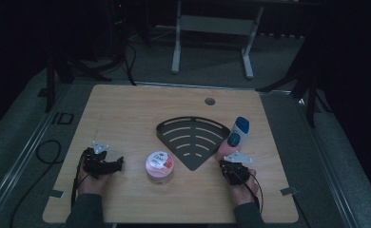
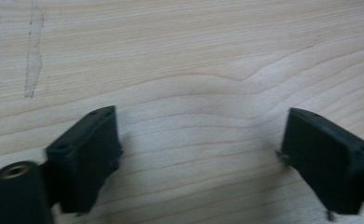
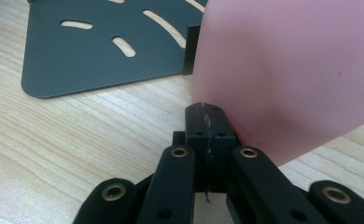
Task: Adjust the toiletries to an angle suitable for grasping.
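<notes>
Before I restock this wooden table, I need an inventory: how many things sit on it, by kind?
Black slotted fan-shaped tray: 1
Pink round jar with white lid: 1
Pink tube with blue cap: 1
White and blue bottle: 1
Total: 4

white bottle [image 1: 240,126]: standing by rack | pink jar [image 1: 159,166]: on table [image 1: 126,109]

both forearms are coming in from the near edge, the left gripper [image 1: 118,164] lying low with jaws spread wide, the right gripper [image 1: 227,167] pointing forward, jaws pressed together.
</notes>
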### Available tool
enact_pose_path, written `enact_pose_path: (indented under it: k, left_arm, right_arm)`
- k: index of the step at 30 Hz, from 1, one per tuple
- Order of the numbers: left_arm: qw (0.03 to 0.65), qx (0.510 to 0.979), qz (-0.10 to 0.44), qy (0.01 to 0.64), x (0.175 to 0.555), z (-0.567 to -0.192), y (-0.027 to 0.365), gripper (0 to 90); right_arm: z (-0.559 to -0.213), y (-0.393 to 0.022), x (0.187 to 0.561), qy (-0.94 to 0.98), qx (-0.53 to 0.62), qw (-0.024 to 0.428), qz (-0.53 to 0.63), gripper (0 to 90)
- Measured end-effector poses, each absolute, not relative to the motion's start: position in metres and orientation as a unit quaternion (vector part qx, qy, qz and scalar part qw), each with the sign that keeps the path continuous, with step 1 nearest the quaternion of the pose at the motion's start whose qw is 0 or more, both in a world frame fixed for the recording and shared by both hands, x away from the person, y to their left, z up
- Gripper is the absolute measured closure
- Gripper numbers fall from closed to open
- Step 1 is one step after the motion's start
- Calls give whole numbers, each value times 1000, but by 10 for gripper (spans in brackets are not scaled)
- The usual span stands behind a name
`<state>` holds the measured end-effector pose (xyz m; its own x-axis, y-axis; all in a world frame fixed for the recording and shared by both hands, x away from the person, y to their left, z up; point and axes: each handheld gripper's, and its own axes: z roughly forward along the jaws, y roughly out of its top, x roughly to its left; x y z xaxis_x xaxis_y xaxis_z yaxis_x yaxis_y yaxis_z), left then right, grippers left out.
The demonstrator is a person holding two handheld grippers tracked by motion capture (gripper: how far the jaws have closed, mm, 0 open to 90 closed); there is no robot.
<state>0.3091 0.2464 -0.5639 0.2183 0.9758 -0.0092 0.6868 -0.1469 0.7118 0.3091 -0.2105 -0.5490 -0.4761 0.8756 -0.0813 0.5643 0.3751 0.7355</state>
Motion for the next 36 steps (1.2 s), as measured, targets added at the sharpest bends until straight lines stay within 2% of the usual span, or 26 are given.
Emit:
enact_pose_path:
  k: [2, 4, 6, 12, 13, 17, 18, 22, 23, 27, 36]
  left_arm:
    - [305, 719, 238, 577, 308, -563, 244, 182]
    - [306, 725, 234, 571, 307, -560, 241, 285]
    - [301, 736, 236, 559, 306, -558, 235, 377]
    - [331, 755, 230, 518, 301, -552, 224, 476]
    - [341, 757, 226, 509, 299, -550, 221, 533]
    - [359, 760, 220, 495, 296, -545, 215, 619]
    - [359, 760, 220, 495, 296, -545, 215, 653]
    - [377, 761, 204, 487, 294, -541, 209, 888]
    - [379, 765, 199, 481, 293, -540, 206, 894]
    - [369, 789, 191, 452, 288, -539, 184, 897]
    - [368, 808, 192, 418, 278, -537, 164, 896]
  right_arm:
    - [-549, -210, 309, 795, 454, 237, 325, 900]
    - [-550, -211, 309, 797, 451, 236, 326, 897]
    - [-549, -212, 306, 798, 446, 231, 333, 843]
    - [-545, -210, 299, 801, 433, 231, 343, 801]
    - [-543, -207, 296, 803, 425, 230, 348, 790]
    - [-539, -200, 291, 809, 410, 230, 353, 777]
    - [-538, -198, 290, 810, 406, 229, 355, 763]
    - [-536, -193, 288, 814, 397, 227, 358, 691]
    - [-534, -189, 286, 814, 394, 229, 359, 640]
    - [-533, -184, 284, 816, 391, 227, 360, 572]
    - [-532, -183, 279, 821, 386, 223, 358, 541]
